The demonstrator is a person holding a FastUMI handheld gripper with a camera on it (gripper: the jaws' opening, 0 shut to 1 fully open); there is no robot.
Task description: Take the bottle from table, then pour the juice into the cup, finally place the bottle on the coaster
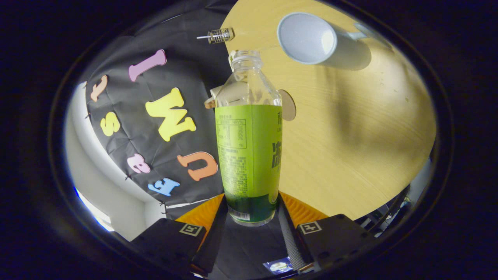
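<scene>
Coaster [288, 105] mostly hidden behind the bottle [249, 155], only its edge peeks out at 3 o'clock of the bottle's shoulder. Bottle is uncapped, clear upper part looks empty; contents below the green label can't be judged. Label print too small to make out. Cup [309, 38] at 1 o'clock beyond the bottle, tipped mouth toward camera, looks empty. Gripper [251, 217] fingers clamped on the bottle's base, lifted above the table [369, 136].
</scene>
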